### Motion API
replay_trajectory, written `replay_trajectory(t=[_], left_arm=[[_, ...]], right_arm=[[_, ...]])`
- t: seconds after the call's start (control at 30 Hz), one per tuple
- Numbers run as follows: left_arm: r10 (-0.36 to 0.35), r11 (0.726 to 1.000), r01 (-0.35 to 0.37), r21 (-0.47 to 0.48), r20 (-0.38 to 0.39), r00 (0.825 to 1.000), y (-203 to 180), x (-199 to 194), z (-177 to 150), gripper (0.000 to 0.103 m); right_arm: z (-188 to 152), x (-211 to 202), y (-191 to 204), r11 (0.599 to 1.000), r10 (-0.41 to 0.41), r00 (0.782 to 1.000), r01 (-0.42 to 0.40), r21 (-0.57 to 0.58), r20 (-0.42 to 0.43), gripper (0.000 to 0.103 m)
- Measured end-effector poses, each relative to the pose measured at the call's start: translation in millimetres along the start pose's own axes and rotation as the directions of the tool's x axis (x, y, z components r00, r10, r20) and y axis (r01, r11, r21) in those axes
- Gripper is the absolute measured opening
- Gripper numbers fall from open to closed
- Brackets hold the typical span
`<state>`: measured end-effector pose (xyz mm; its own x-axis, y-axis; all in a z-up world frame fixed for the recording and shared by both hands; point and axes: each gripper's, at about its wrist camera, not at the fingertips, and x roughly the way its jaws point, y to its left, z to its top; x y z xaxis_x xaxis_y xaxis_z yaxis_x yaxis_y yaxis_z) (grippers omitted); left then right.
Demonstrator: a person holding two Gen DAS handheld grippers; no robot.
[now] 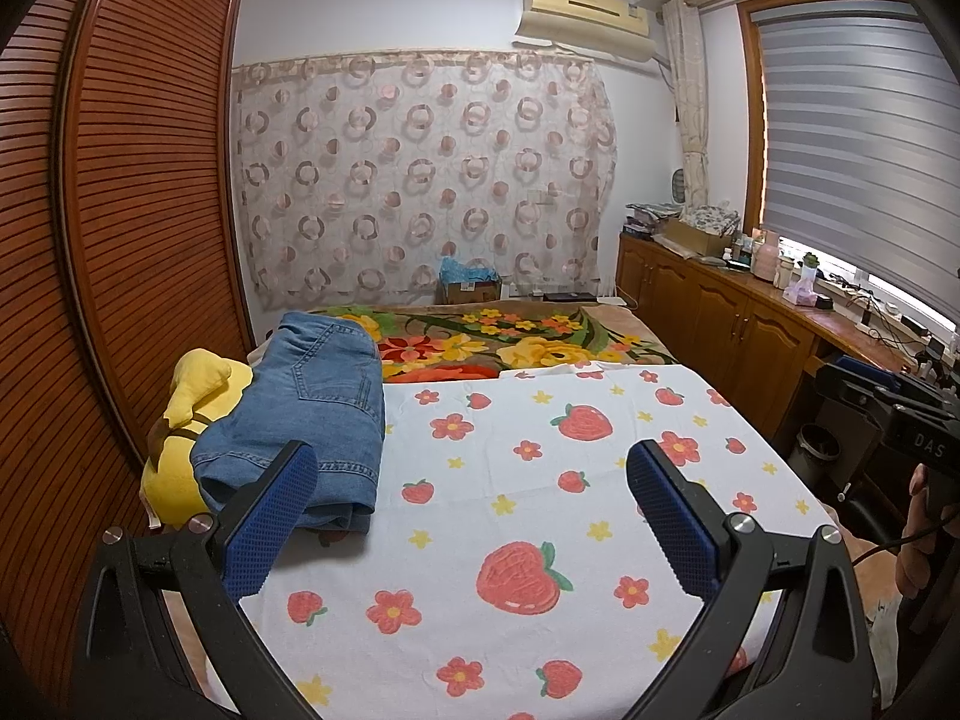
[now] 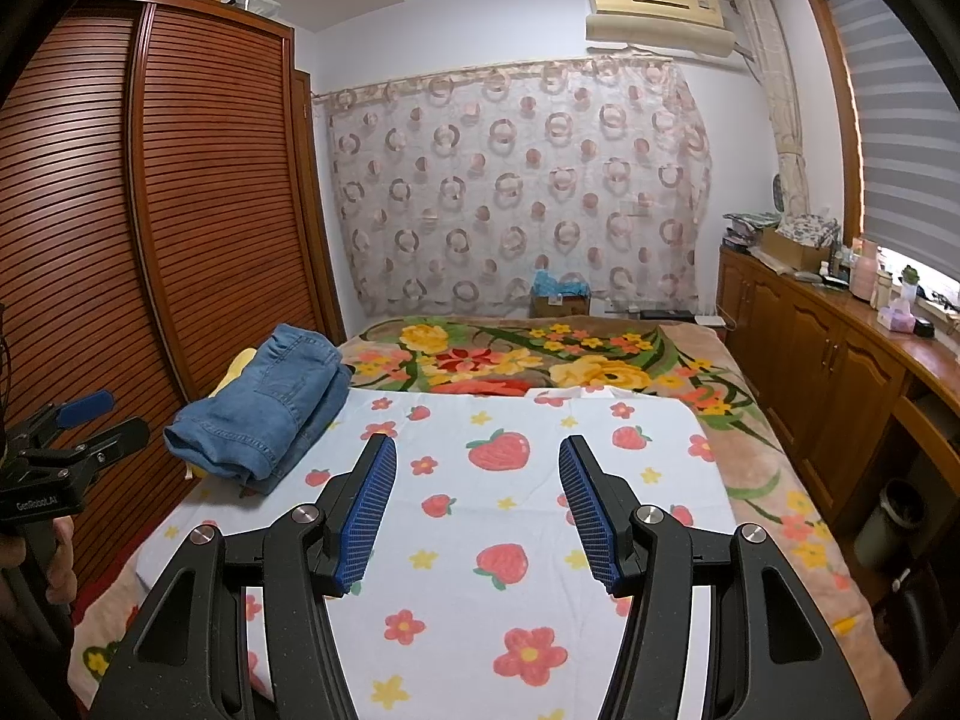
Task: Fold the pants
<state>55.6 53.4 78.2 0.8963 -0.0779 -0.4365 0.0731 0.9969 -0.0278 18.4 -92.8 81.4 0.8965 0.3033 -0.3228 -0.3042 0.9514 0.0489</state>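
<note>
Bedroom | You are holding left claw and right claw wide open, empty | jeans lying bundled at ten o'clock on bed | heavy, limp denim; probably grip waistband.

We count one pair of folded denim pants, one yellow plush toy, one strawberry-print sheet and one floral blanket on the bed. We count two grippers: the left gripper and the right gripper, each with two blue-padded fingers. We further record one air conditioner, one patterned curtain and one cardboard box.
</note>
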Motion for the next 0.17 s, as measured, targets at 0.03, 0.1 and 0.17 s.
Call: replay_trajectory(t=[0.03, 0.1, 0.17], left_arm=[[0.0, 1.0, 0.0, 0.0, 0.0, 1.0, 0.0, 0.1, 0.0, 0.103], [0.0, 1.0, 0.0, 0.0, 0.0, 1.0, 0.0, 0.1, -0.1, 0.103], [0.0, 1.0, 0.0, 0.001, 0.0, 1.0, -0.2, 0.3, 0.0, 0.103]], right_arm=[[0.2, -0.1, -0.5, 1.0, 0.0, 1.0, 0.0, 0.0, 0.0, 0.059], [0.3, -0.1, -1.1, 1.0, 0.001, 1.0, -0.001, 0.0, 0.0, 0.059], [0.0, 0.0, -0.2, 1.0, 0.0, 1.0, 0.0, 0.0, 0.0, 0.059]])
